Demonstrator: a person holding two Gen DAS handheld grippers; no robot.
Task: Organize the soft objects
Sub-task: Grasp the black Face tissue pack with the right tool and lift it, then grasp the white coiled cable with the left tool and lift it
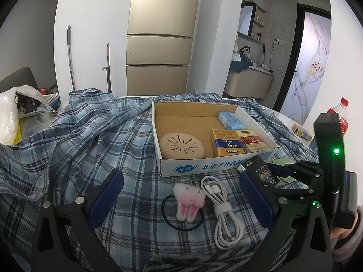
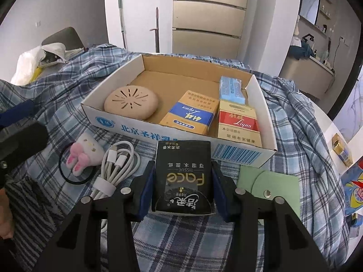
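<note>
A blue, white and grey plaid cloth (image 2: 292, 117) is covering the table. The box (image 2: 254, 90) is showing white walls with blue print and a brown floor. In it are lying a beige perforated disc (image 2: 131, 102), a blue-and-gold pack (image 2: 190, 115), a red-and-cream pack (image 2: 237, 122) and a pale blue packet (image 2: 231, 88). Near the cloth's front edge, a black tissue pack (image 2: 185, 176) with gold lettering, a white cable (image 2: 118, 167) and a pink-and-white plush tie (image 2: 84, 156) are resting.

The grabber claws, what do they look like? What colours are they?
Both the left gripper and the right gripper have black angular frames, dark blue finger pads and round silver bolts. The right gripper's black body shows small green lights, and a grey sleeve cuff peeks behind it.
</note>
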